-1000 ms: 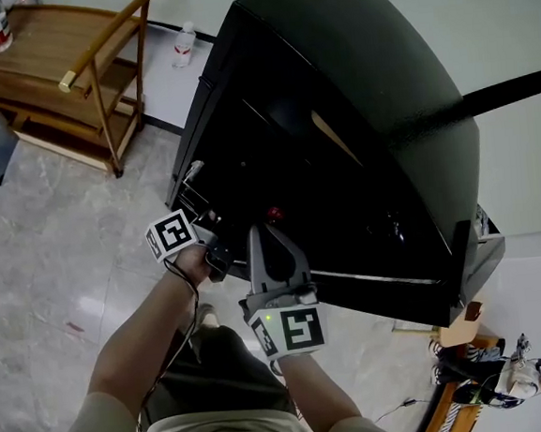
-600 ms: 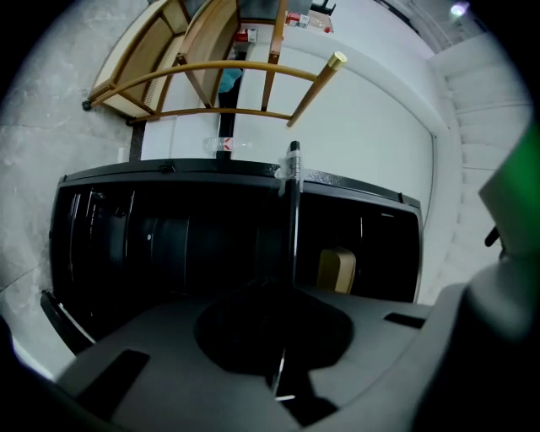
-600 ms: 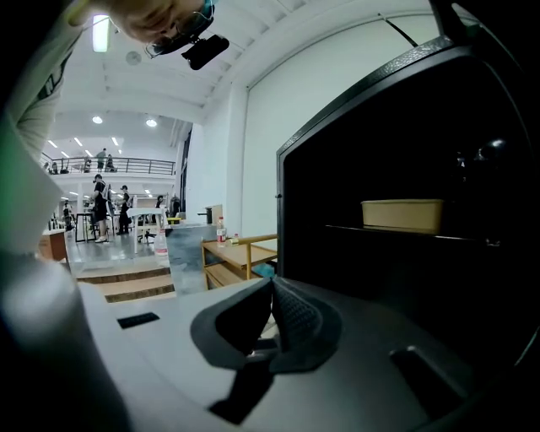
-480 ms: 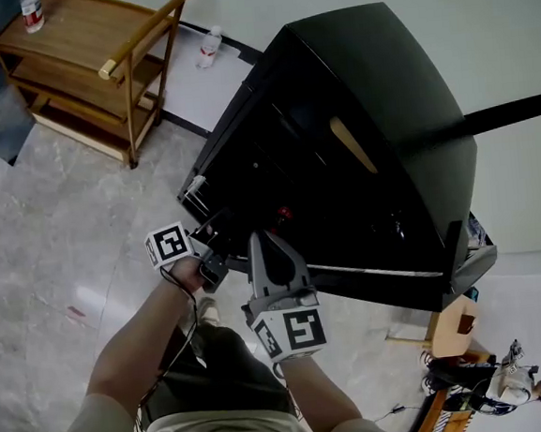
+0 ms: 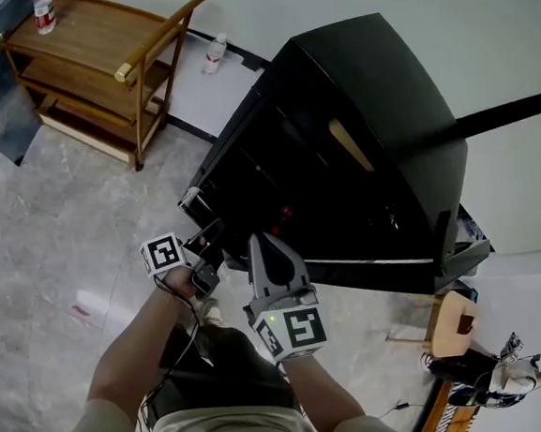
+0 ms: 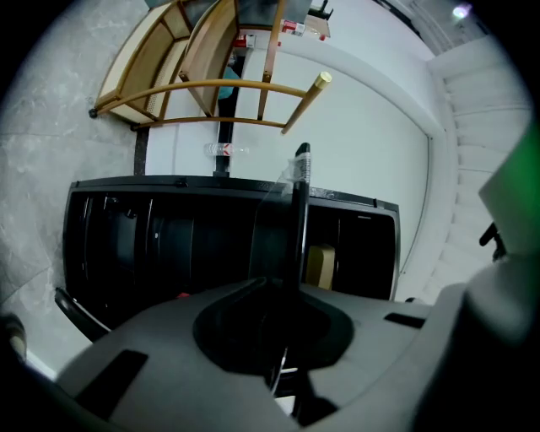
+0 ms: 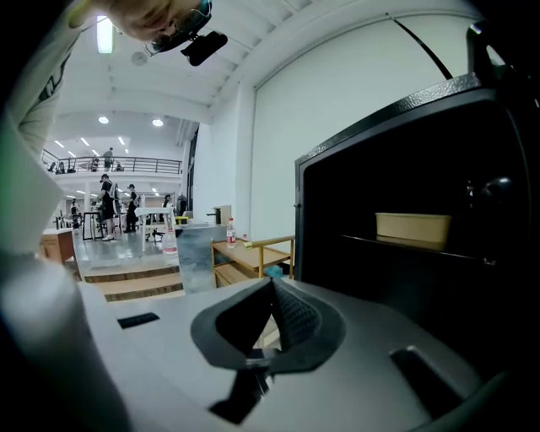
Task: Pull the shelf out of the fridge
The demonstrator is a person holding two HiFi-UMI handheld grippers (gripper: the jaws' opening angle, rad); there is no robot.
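The black fridge (image 5: pixel 365 108) stands open in front of me. Its shelf (image 6: pixel 299 198) is a thin clear pane with a dark rim, seen edge-on in the left gripper view. In the head view its white-tipped corner (image 5: pixel 192 196) sticks out of the fridge front. My left gripper (image 5: pixel 206 255) is shut on the shelf's front edge (image 6: pixel 287 283). My right gripper (image 5: pixel 260 241) hovers just to the right, near the fridge front. Its jaws (image 7: pixel 272 288) are shut with nothing between them.
A tan box (image 7: pixel 413 226) sits on an inner ledge, and a small red thing (image 5: pixel 284 214) lies lower inside. A wooden cart (image 5: pixel 97 56) with a bottle (image 5: pixel 43 12) stands at the left. Another bottle (image 5: pixel 214 51) is on the floor. A stool (image 5: pixel 454 321) and a person (image 5: pixel 497 379) are at the lower right.
My left gripper has drawn back from the fridge toward me, the shelf's edge still in it. The right gripper has stayed about where it was.
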